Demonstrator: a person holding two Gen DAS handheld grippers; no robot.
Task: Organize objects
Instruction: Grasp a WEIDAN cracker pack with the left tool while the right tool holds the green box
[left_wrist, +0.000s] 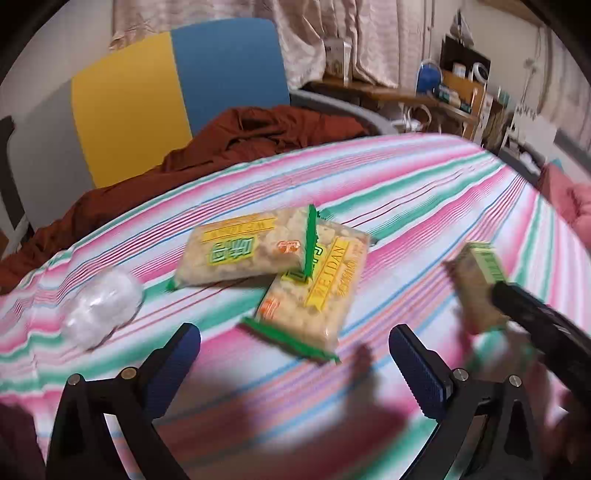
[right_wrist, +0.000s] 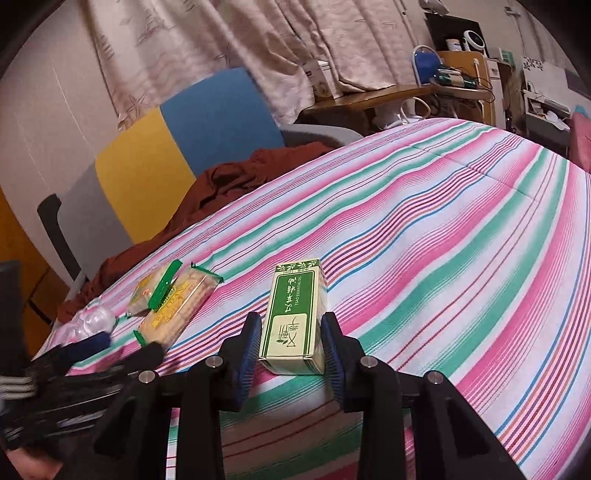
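My right gripper (right_wrist: 291, 328) is shut on a small green and cream box (right_wrist: 297, 314), its blue pads pressed on both long sides. The left wrist view shows that box (left_wrist: 476, 280) blurred at the right with the right gripper's black finger across it. Two snack packets with green edges (left_wrist: 273, 266) lie overlapped on the striped bed cover (left_wrist: 424, 206), just beyond my left gripper (left_wrist: 293, 343), which stands open and empty. In the right wrist view the packets (right_wrist: 177, 302) lie left of the box, and the left gripper (right_wrist: 118, 350) shows blurred beside them.
A clear crumpled plastic item (left_wrist: 103, 306) lies left of the packets. A rust-brown cloth (left_wrist: 236, 140) is heaped at the bed's far edge, before a yellow and blue chair back (left_wrist: 177, 88). A cluttered wooden desk (right_wrist: 373, 96) stands behind.
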